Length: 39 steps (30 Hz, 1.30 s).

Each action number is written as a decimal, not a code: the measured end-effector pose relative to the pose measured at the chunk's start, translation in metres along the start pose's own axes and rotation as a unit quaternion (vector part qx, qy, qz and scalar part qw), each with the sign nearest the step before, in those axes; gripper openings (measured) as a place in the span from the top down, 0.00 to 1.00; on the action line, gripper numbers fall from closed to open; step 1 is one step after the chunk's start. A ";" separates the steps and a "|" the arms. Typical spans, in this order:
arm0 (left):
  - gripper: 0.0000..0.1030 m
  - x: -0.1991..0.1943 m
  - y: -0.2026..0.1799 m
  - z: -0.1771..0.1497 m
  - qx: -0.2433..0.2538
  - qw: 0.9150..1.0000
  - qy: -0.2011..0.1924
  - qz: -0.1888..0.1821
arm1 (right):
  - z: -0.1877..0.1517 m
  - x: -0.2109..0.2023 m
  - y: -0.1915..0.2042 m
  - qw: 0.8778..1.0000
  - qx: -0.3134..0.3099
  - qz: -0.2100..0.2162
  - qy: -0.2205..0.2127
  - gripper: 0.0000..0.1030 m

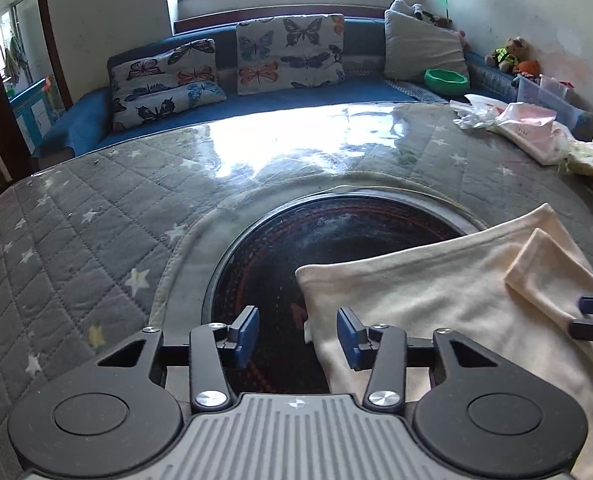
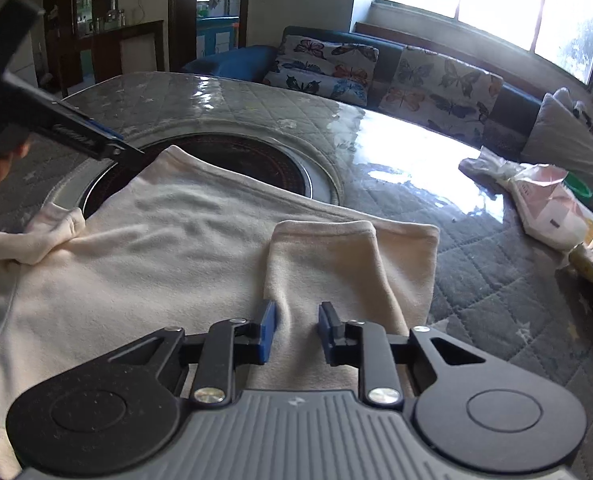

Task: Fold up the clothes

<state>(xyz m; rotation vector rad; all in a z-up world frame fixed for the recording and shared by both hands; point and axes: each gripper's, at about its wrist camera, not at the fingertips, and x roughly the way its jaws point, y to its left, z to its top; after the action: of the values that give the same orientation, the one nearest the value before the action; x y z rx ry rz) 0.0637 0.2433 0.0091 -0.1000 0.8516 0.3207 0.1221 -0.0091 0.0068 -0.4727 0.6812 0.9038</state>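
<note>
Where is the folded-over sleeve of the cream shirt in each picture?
Left wrist view: the sleeve lies at the right edge, on the cream shirt, ahead of the open left gripper.
Right wrist view: the sleeve is centre, just ahead of the open right gripper.
Shared landmark: the dark round plate in the table.

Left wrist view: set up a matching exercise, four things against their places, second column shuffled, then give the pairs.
Things:
1. cream cotton garment
2. green plastic bowl
3. butterfly-print cushions
4. pink and white plastic bag

Places:
A. far right of the quilted table
B. on the blue sofa's right end
C. leaning against the sofa back
D. partly over the round black inset

Pairs: 1-D, 2-B, 3-C, 4-A
</note>
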 end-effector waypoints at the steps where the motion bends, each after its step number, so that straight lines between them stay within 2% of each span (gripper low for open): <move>1: 0.56 0.005 -0.001 0.001 0.000 1.000 0.003 0.001 | 0.000 -0.001 -0.001 1.000 0.001 -0.002 -0.002 0.82; 10: 0.58 0.025 -0.003 0.005 -0.007 1.000 0.008 0.003 | 0.002 -0.005 -0.019 0.999 0.020 -0.020 -0.023 0.80; 13: 0.63 0.026 -0.004 0.007 -0.007 1.000 0.006 0.000 | 0.009 -0.002 -0.032 0.998 0.062 -0.003 -0.027 0.80; 14: 0.70 0.026 -0.004 0.008 -0.006 1.000 0.005 0.001 | 0.011 -0.003 -0.030 0.998 0.062 0.008 -0.030 0.78; 17: 0.81 0.027 -0.006 0.010 -0.004 1.000 0.003 -0.004 | 0.015 -0.003 -0.017 0.998 0.041 0.031 -0.036 0.76; 20: 0.87 0.028 -0.004 0.010 -0.005 1.000 0.002 0.002 | 0.018 0.005 0.004 0.999 0.010 0.038 -0.030 0.76; 23: 0.91 0.028 -0.002 0.010 -0.005 1.000 0.000 0.008 | 0.017 0.012 0.009 0.999 -0.001 0.022 -0.024 0.80; 24: 0.92 0.028 -0.001 0.010 -0.005 1.000 -0.001 0.010 | 0.017 0.013 0.009 1.000 -0.001 0.018 -0.023 0.90; 25: 0.92 0.028 0.000 0.010 -0.005 1.000 -0.001 0.012 | 0.016 0.013 0.009 1.000 0.000 0.013 -0.023 0.96; 33: 0.93 0.028 0.006 0.010 -0.006 1.000 -0.006 0.028 | 0.004 -0.013 -0.024 0.997 0.026 -0.054 -0.046 0.98; 39: 0.93 0.034 0.022 0.015 -0.007 0.999 -0.010 0.053 | -0.025 -0.043 -0.075 0.986 0.092 -0.131 -0.046 0.99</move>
<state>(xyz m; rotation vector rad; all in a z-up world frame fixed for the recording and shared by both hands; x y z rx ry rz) 0.0880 0.2749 -0.0058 -0.0646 0.8368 0.4269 0.1574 -0.0889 0.0264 -0.3444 0.5960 0.6041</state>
